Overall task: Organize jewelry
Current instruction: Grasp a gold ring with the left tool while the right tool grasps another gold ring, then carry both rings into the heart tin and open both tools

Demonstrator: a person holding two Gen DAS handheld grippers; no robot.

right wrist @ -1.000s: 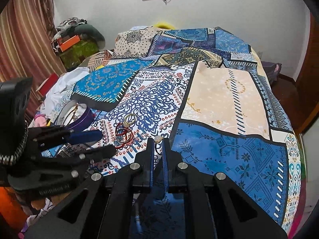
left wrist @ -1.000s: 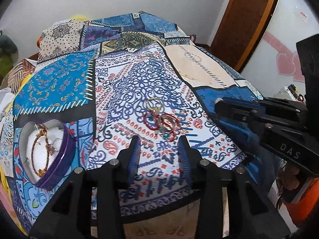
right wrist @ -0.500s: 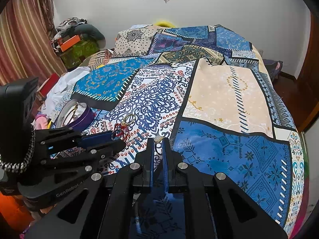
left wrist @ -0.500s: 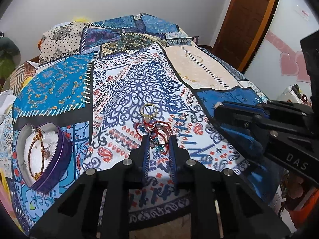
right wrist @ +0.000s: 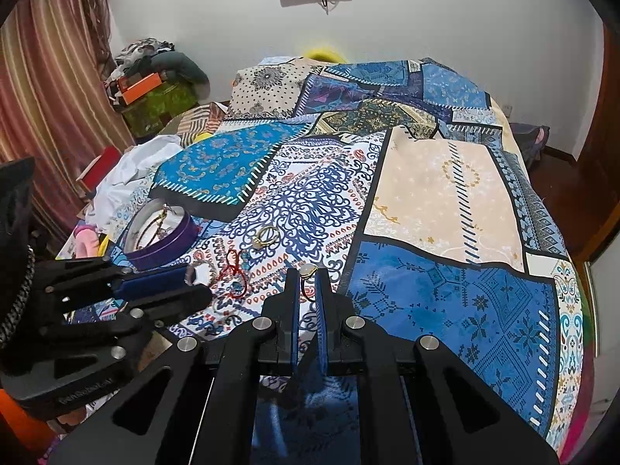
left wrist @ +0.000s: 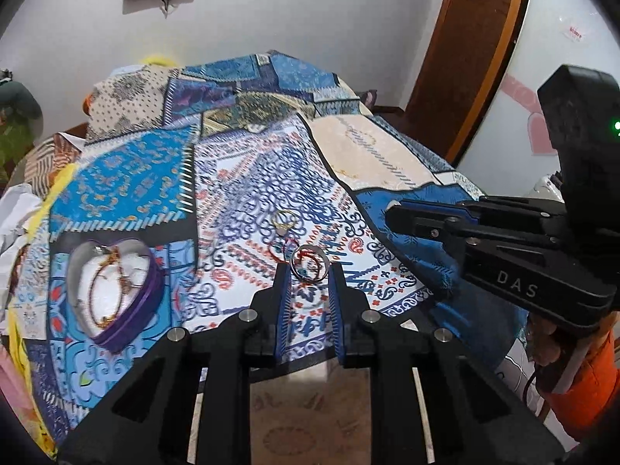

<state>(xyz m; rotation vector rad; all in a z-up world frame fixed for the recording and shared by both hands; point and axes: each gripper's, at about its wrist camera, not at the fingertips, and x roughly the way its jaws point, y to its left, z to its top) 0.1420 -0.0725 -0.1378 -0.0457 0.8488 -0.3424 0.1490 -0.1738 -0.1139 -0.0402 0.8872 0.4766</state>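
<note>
Between our left claw's (left wrist: pixel 309 271) pads sits a silver ring (left wrist: pixel 310 262), standing on edge and pinched at the very tips, lifted just off the quilt (left wrist: pixel 252 178). Our right claw (right wrist: pixel 309 276) is pressed nearly shut on a small pale-topped ring (right wrist: pixel 309 270) of its own. Just beyond the left tips lie the red cord (left wrist: pixel 285 250) and, a little farther, a gold ring (left wrist: pixel 285 220). The heart-shaped tin (left wrist: pixel 112 290), where a bracelet already lies, is off to the left of the left claw and no farther away, so we judge that the left hand is nearer and must swing sideways, not forward; the right would have to cross over.
</note>
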